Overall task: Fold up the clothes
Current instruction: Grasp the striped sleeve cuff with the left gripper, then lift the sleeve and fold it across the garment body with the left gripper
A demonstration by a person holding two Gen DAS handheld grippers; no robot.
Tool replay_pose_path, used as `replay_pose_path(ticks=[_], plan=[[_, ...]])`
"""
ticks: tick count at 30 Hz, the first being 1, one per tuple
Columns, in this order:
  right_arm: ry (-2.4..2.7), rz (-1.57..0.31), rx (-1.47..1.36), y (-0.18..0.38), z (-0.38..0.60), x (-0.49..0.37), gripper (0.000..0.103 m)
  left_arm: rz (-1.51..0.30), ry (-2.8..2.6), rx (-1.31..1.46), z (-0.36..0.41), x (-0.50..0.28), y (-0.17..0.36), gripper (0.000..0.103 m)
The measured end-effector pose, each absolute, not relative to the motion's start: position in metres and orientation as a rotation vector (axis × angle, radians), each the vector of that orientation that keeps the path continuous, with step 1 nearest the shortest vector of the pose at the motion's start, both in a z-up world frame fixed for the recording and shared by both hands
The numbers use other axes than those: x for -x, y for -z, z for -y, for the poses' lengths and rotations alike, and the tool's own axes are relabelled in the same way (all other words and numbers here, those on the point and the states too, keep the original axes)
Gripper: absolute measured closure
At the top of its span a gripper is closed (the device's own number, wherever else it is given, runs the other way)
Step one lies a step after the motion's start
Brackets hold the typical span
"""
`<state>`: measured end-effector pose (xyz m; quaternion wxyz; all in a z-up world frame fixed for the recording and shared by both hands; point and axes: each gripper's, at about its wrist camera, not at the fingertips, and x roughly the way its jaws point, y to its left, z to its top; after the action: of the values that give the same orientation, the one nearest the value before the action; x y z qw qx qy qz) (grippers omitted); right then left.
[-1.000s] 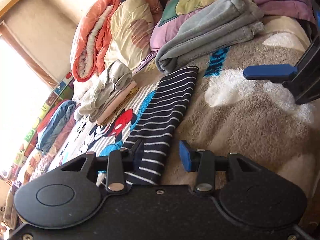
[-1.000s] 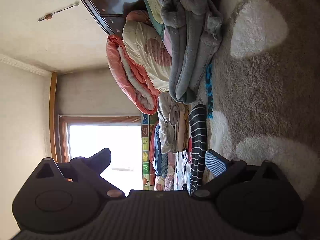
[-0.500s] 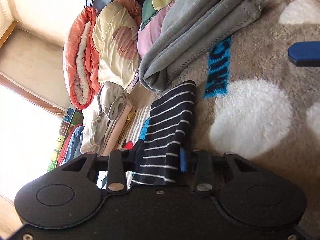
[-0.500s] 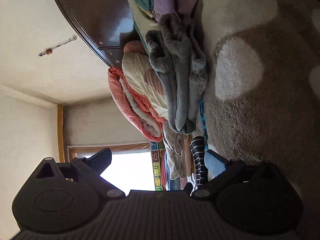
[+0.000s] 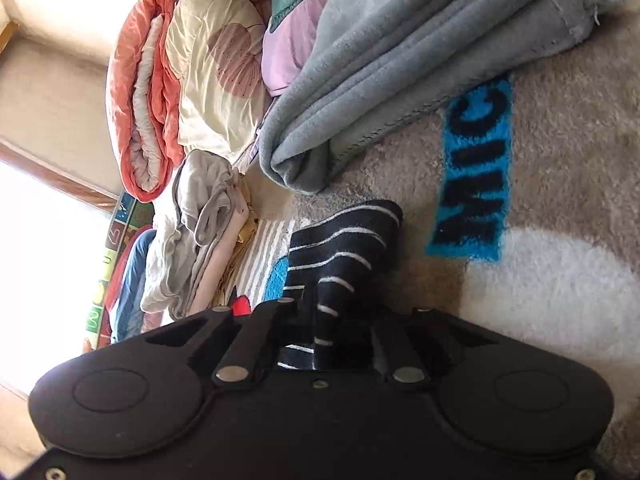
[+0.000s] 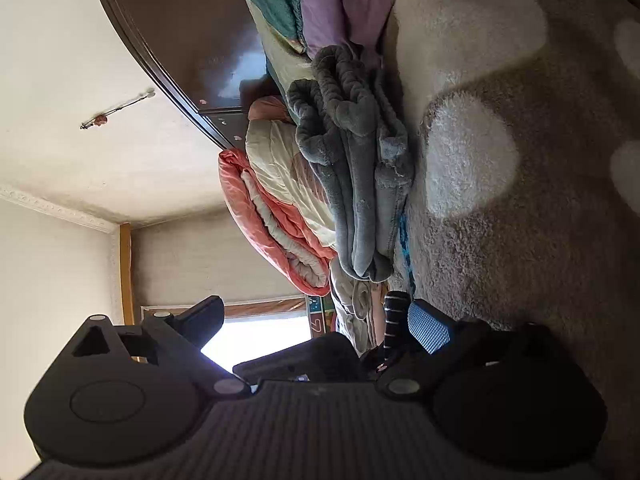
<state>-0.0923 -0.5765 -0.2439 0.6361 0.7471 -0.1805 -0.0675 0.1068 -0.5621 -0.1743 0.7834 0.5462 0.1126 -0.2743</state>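
A black garment with white stripes [image 5: 344, 248] lies on the fluffy brown and white rug [image 5: 560, 280]. Its near end is bunched up between the fingers of my left gripper [image 5: 332, 304], which is shut on it. In the right wrist view the same striped garment [image 6: 396, 316] shows as a narrow roll just beside the blue pad of my right gripper [image 6: 320, 320]. That gripper is wide open, with nothing between its fingers. The left gripper's black body [image 6: 296, 360] lies low in front of it.
A folded grey blanket [image 5: 400, 80] lies just beyond the striped garment. A stack of folded pale clothes [image 5: 200, 232] sits to its left. Rolled orange [image 5: 136, 92] and cream [image 5: 216, 60] quilts lean behind, by a dark headboard [image 6: 180, 20]. A bright window is at the left.
My left gripper slid in over the striped garment's near end and went from open to shut on it, bunching the cloth. The right gripper's blue finger left the left wrist view.
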Motion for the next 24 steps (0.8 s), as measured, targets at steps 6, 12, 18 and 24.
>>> replay_pose_path(ticks=[6, 12, 18, 24], plan=[[0.161, 0.402, -1.674, 0.24, 0.577, 0.094, 0.005, -0.371, 0.673, -0.877, 0.531, -0.124, 0.116, 0.101], [0.068, 0.275, -1.556, 0.219, 0.568, 0.078, 0.003, -0.426, 0.754, -0.459, 0.451, -0.15, 0.027, 0.101], [-0.12, 0.045, -1.321, 0.18, 0.526, 0.035, 0.003, -0.423, 0.7, -0.218, 0.358, -0.173, -0.036, 0.102], [-0.235, -0.18, -0.892, 0.13, 0.443, 0.0, 0.007, -0.386, 0.615, -0.09, 0.276, -0.181, -0.073, 0.102]])
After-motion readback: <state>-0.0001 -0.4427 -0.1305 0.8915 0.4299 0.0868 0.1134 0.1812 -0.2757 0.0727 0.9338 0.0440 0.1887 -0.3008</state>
